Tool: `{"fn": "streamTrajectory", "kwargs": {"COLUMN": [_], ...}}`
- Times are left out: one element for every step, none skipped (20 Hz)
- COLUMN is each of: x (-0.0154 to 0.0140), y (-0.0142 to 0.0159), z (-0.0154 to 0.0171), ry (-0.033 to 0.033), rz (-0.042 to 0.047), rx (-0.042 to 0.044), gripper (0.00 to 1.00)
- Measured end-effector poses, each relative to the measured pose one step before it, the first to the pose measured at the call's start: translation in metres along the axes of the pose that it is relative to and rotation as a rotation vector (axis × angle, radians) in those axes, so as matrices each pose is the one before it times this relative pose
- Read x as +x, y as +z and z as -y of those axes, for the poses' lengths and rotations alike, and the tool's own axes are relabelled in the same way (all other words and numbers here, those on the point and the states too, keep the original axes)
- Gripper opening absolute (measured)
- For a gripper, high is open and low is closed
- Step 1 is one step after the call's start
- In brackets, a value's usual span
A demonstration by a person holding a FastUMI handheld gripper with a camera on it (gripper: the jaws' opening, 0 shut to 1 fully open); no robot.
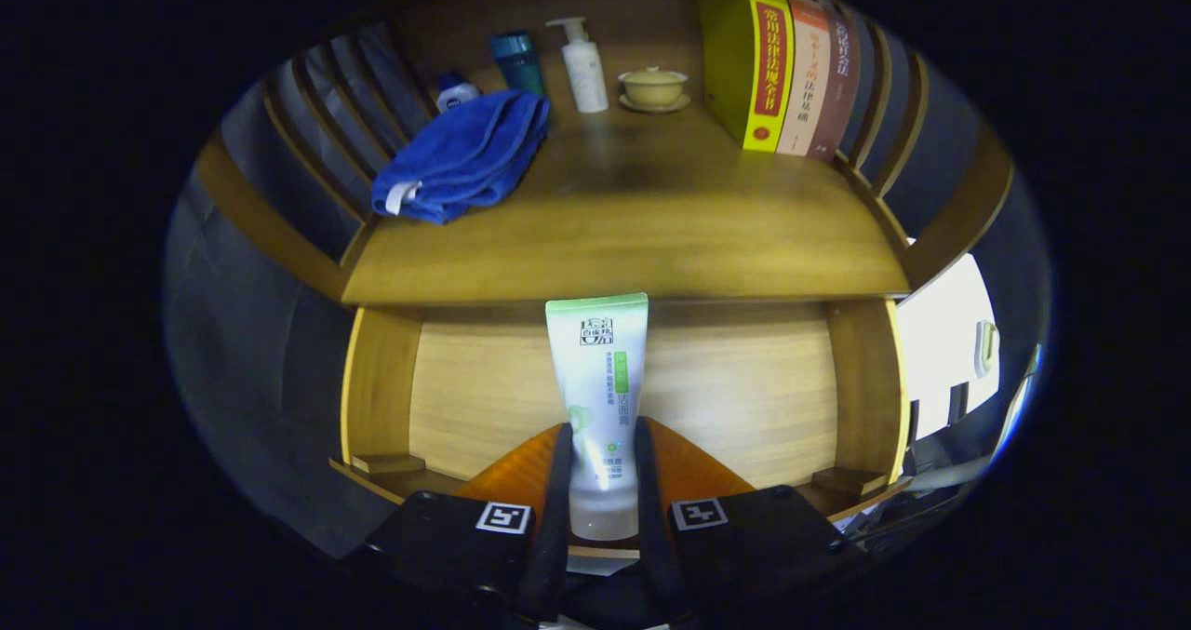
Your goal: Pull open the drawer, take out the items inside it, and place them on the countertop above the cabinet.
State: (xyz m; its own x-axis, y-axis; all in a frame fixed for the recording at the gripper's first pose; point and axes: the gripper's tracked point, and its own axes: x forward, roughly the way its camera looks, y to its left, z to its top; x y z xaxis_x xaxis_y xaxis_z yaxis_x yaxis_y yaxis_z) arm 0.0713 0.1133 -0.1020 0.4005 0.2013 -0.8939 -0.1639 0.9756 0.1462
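Your gripper (600,481) is clamped on the facial cleanser tube (597,379), long axis pointing away from you; the countertop (633,230) lies above and beyond

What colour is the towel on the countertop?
Blue; the folded towel shows in the gripper view, beyond the fingers.

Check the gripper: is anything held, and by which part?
Yes. The gripper is shut on the facial cleanser tube, both fingers pressing its lower end near the cap, above the open drawer.
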Motion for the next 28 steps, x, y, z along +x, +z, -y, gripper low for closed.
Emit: {"fn": "streamTrajectory", "kwargs": {"x": [-0.00393, -0.00289, -0.00111, -0.00153, 0.00170, 0.00206, 0.00388, 0.00661, 0.00666, 0.00780, 0.01208, 0.01203, 0.00985, 0.01190, 0.00943, 0.00946, 0.00841, 0.00568, 0.00415, 0.00285, -0.00027, -0.00125, -0.00412, -0.00484, -0.00622, -0.00803, -0.01086, -0.01042], "y": [0.01280, 0.01192, 0.01219, 0.01328, 0.01404, 0.01734, 0.01581, 0.01496, 0.01127, 0.00973, 0.00773, 0.00583, 0.00284, 0.00176, 0.00101, 0.00084, -0.00120, -0.00071, -0.00169, -0.00195, -0.00021, -0.00082, -0.00102, 0.00098, -0.00016, -0.00367, -0.00455, -0.00344], "z": [0.00226, 0.00077, -0.00084, -0.00115, -0.00003, 0.00221, 0.00206, 0.00223, 0.00048, -0.00096, -0.00263, -0.00110, 0.00142, 0.00021, -0.00137, 0.00003, 0.00097, 0.00138, 0.00045, -0.00057, 0.00130, 0.00173, -0.00242, 0.00087, -0.00022, -0.00093, -0.00179, -0.00450], "ry": [-0.00703, -0.00173, -0.00019, -0.00290, -0.00581, -0.01013, -0.01318, -0.01302, -0.00782, -0.00119, 0.00393, -0.00283, -0.00827, -0.00522, 0.00121, -0.00100, -0.00374, -0.00663, 0.00012, 0.00575, 0.00014, -0.00048, 0.00771, 0.00057, 0.00756, 0.00886, 0.01193, 0.01491], "rz": [0.02109, 0.01269, 0.00908, 0.01250, 0.01830, 0.01939, 0.01707, 0.00839, 0.00479, 0.00189, -0.00289, -0.00650, -0.01286, -0.00988, -0.00714, -0.01031, -0.01474, -0.01153, -0.00437, 0.00412, 0.01601, 0.00868, 0.01702, 0.02526, 0.02244, 0.01944, 0.02089, 0.03818], "rx": [0.00254, 0.00144, 0.00631, 0.00319, -0.00093, 0.00216, 0.00100, 0.00060, 0.00448, 0.00883, 0.00231, -0.00121, -0.00774, -0.00307, 0.00309, 0.00570, 0.00603, 0.01136, 0.01458, 0.00698, 0.00682, -0.00545, -0.00219, 0.00022, -0.00362, -0.00177, -0.00157, 0.00018], "gripper": [0.41, 0.41, 0.41, 0.41, 0.41, 0.41, 0.41, 0.41, 0.41, 0.41, 0.41, 0.41, 0.41, 0.41, 0.41, 0.41, 0.41, 0.41, 0.41, 0.43, 0.46, 0.46, 0.50, 0.55, 0.59, 0.64, 0.71, 0.77]}}
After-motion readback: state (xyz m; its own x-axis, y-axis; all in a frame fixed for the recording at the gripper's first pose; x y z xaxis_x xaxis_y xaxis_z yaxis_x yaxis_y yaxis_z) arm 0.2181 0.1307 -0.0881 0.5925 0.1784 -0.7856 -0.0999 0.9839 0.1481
